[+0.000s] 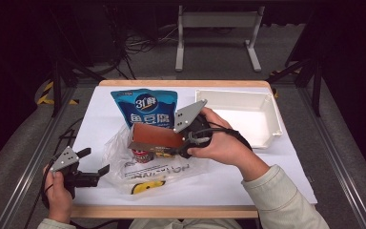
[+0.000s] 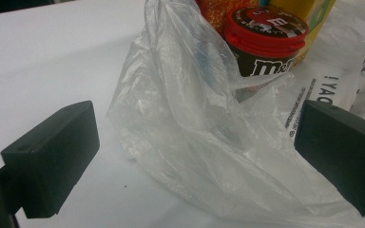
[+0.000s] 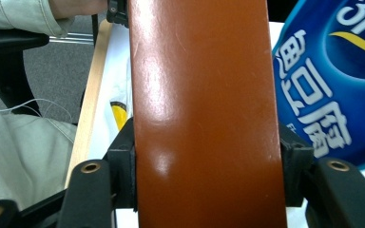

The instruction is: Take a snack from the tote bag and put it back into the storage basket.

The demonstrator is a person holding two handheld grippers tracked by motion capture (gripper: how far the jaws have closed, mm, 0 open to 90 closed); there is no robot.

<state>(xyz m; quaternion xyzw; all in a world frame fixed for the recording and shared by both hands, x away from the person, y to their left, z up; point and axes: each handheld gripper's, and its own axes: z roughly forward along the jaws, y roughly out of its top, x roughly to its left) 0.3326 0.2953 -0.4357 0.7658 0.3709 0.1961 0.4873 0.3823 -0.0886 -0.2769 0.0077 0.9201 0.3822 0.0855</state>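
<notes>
Right gripper clamps brown box, lifting it clear of plastic bag; left gripper wide, empty, beside the bag to steady it.

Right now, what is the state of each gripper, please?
Left gripper: open, holding nothing, beside the clear plastic bag.
Right gripper: closed on the glossy reddish-brown rectangular box.

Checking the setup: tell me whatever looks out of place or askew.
Nothing is spilled or damaged. The clear plastic bag lies crumpled with the M&M's tub tipped inside; the right tool holds the brown box.
</notes>
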